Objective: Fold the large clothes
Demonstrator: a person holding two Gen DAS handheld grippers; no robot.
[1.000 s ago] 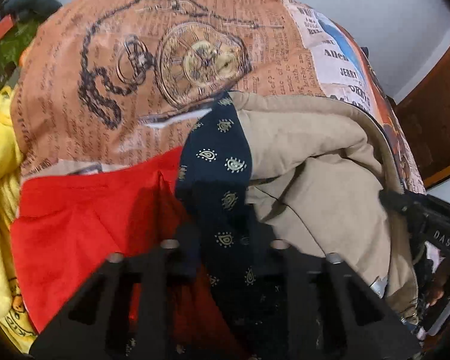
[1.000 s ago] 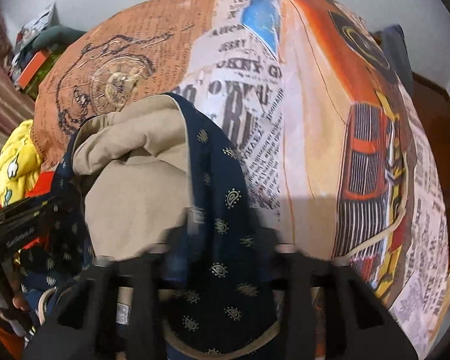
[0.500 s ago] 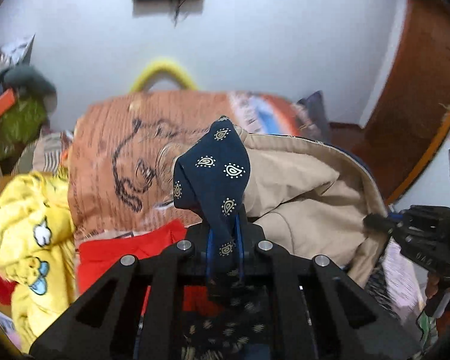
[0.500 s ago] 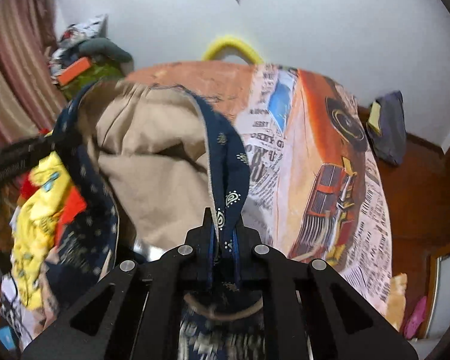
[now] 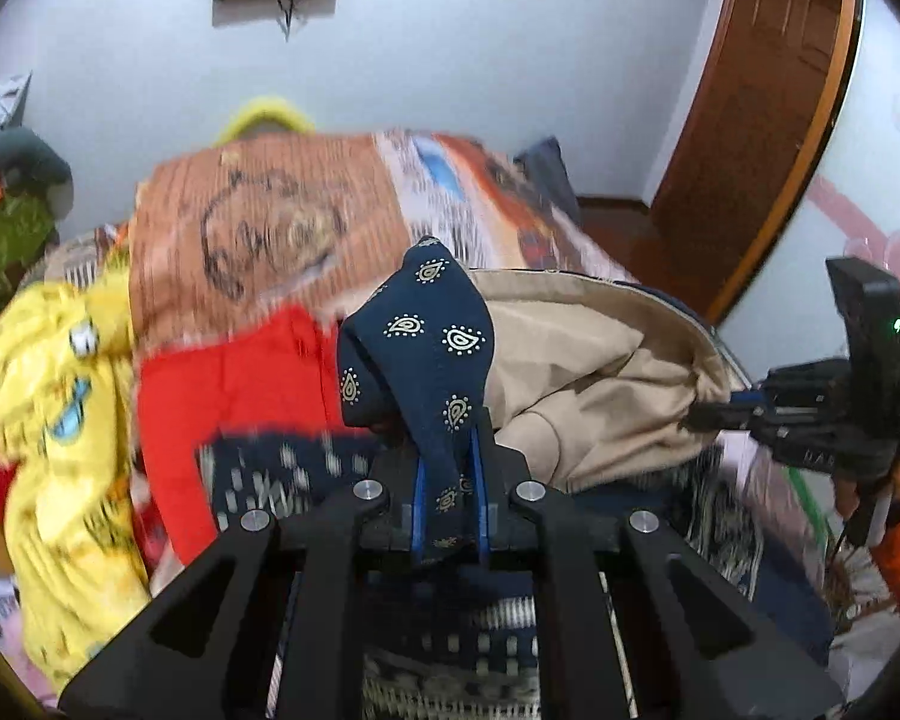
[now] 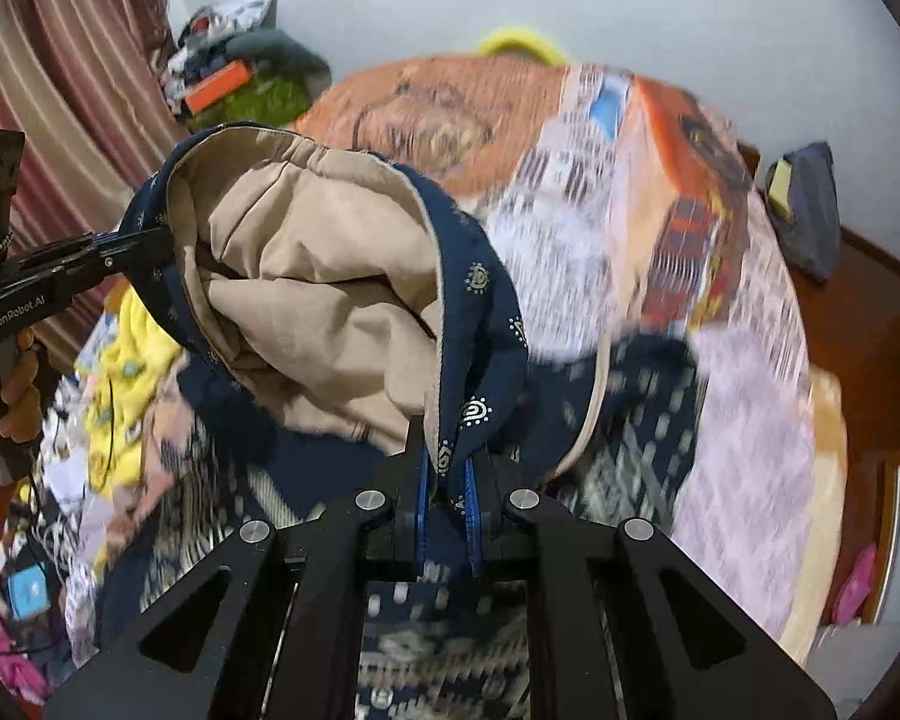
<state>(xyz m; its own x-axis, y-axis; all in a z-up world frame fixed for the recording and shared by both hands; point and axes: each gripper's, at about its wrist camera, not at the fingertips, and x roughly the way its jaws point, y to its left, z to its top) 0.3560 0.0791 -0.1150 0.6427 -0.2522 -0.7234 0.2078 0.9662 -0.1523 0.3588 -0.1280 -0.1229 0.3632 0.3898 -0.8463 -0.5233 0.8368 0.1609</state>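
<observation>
Left edge of bed (image 5: 258,228): yellow garment (image 5: 48,420) and red cloth (image 5: 222,384) crowd the mattress; printed bedspread beyond lies bare. Left tool (image 5: 447,498) clamped narrow on a navy paisley garment (image 5: 426,336), tan lining showing, lifted above the bed. Right tool (image 6: 447,498) pinches the same waistband. Door (image 5: 768,108) far right.

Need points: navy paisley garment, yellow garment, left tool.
navy paisley garment (image 5: 432,336), left wrist view, on the raised patterned fold above the jaws.
yellow garment (image 5: 54,420), left wrist view, on its printed front.
left tool (image 5: 447,480), left wrist view, midway between the fingertips, shut on the fabric.
</observation>
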